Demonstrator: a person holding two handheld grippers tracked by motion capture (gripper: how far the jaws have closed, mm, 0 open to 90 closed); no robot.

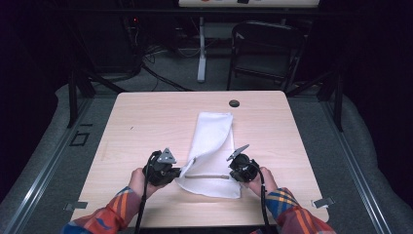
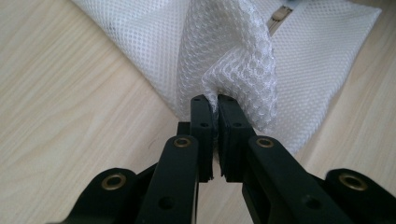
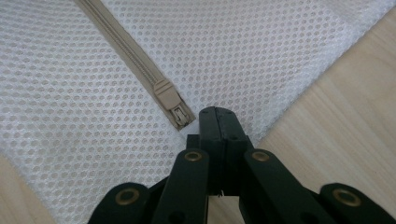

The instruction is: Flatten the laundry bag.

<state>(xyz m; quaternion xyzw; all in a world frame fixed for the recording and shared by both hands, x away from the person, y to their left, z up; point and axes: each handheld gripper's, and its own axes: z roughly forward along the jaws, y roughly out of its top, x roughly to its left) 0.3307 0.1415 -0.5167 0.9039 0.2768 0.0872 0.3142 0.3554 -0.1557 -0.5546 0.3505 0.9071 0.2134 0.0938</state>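
While the white mesh bag (image 1: 212,151) lay on the wooden surface (image 1: 141,122), its near end sat between the two grippers. It was fine netting with a beige zipper (image 3: 126,51) whose slider (image 3: 170,100) sat just beside the right gripper. The left gripper (image 2: 214,105) pinched a raised fold of mesh. The right gripper (image 3: 219,114) was pressed together, its tips on the mesh, nothing seen between them.
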